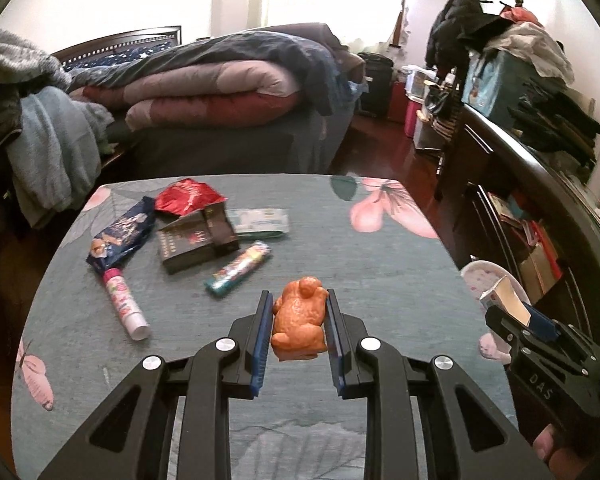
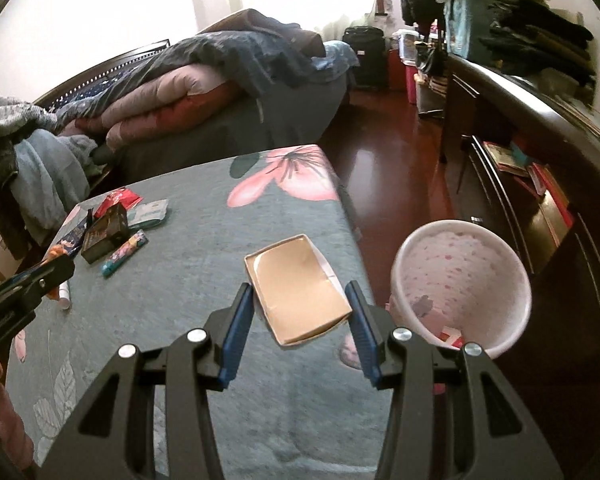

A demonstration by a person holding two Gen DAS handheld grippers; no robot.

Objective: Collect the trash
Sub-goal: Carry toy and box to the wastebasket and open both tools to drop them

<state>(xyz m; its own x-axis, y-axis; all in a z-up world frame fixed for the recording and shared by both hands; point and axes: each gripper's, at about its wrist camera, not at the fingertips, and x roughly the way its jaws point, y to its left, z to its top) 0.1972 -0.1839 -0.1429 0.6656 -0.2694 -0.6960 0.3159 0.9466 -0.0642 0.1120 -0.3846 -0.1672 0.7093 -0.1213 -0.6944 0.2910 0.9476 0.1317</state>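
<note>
1. The left gripper (image 1: pixel 297 316) is clamped on an orange crumpled lump (image 1: pixel 299 322), its blue pads pressing both sides, and holds it above the near part of the table (image 1: pixel 380 264).
2. The right gripper (image 2: pixel 298 310) is closed on an open cardboard box (image 2: pixel 298 290), tan inside, gripped by its two side walls and tilted so the opening faces the camera; it hangs over the table's right edge.
3. Just past that edge, on the floor, stands a white bin (image 2: pixel 462 280) with pink spots; some scraps lie at its bottom.
4. More trash lies in a cluster at the far left of the table: a dark blue snack bag (image 1: pixel 120 236), a red foil wrapper (image 1: pixel 188 196), a dark box (image 1: pixel 196 242), a pale green packet (image 1: pixel 260 220), a colourful wrapped stick (image 1: pixel 238 268) and a white-and-pink tube (image 1: pixel 126 304).
5. The table wears a grey-green cloth printed with pink flowers.
6. Beyond it is a bed (image 1: pixel 220 80) heaped with folded quilts, and along the right a dark wooden cabinet (image 1: pixel 540 208) piled with clothes.
7. The floor is glossy red-brown wood.
</note>
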